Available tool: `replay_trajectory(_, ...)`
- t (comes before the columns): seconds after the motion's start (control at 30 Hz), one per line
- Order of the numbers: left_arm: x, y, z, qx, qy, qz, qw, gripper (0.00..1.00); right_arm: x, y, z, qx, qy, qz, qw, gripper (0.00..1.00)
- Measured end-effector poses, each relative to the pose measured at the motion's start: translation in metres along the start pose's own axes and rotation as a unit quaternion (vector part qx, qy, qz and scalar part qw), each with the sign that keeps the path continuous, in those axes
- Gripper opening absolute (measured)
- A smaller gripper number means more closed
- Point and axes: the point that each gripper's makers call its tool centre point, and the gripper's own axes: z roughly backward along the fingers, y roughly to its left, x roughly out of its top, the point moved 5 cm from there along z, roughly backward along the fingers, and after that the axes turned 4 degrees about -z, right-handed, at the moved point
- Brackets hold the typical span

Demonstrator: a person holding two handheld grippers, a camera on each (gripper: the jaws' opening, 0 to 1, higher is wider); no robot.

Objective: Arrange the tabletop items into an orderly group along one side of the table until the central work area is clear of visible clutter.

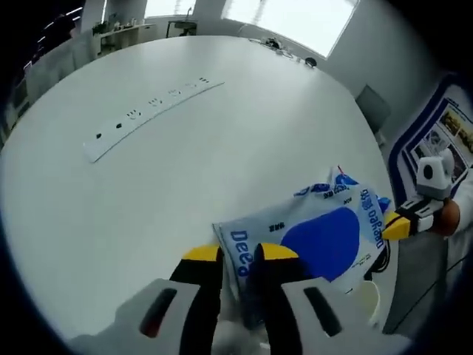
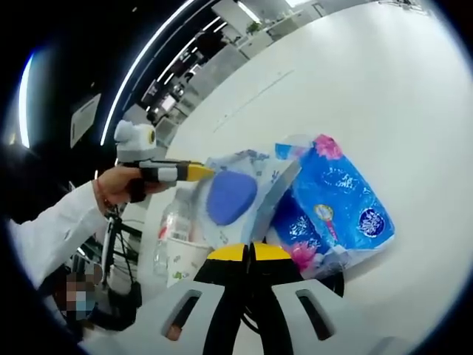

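Noted both tools, left tool [image 1: 240, 253] and right tool [image 2: 249, 252], clamped on glossy crinkled "Deeyeo" wipes pack [image 1: 318, 240] over white table [image 1: 185, 170].

Table [image 1: 222, 148] open; packs [image 2: 336, 203] perhaps crowd its edge.

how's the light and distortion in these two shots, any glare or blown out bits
Left gripper view: the windows are blown out white, and the fisheye bows the table edge. Right gripper view: ceiling light strips streak into curves, the table is washed pale, and the blue tissue pack stays sharp.
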Motion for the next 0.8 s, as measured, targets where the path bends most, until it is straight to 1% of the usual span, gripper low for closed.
replay_trajectory(0.13,0.002,-0.001,0.002,0.002,-0.003,-0.001,1.0000,0.09,0.000,0.000,0.001,0.001,0.000,-0.003,1.0000,0.00)
replay_trajectory(0.2,0.003,-0.002,0.005,0.003,-0.006,-0.006,1.0000,0.02,0.000,0.000,0.002,0.002,-0.001,-0.002,1.0000,0.00)
replay_trajectory(0.23,0.004,-0.002,0.006,0.002,-0.008,-0.007,0.9999,0.01,0.000,0.000,0.002,0.002,-0.001,-0.002,1.0000,0.00)
replay_trajectory(0.53,0.013,-0.006,0.014,0.003,-0.027,-0.010,0.9996,0.00,0.004,0.003,0.007,0.004,-0.009,0.001,1.0000,0.00)
replay_trajectory(0.8,0.022,-0.012,0.030,0.011,-0.050,-0.006,0.9987,0.00,0.014,0.008,0.016,0.013,-0.021,0.008,0.9997,0.00)
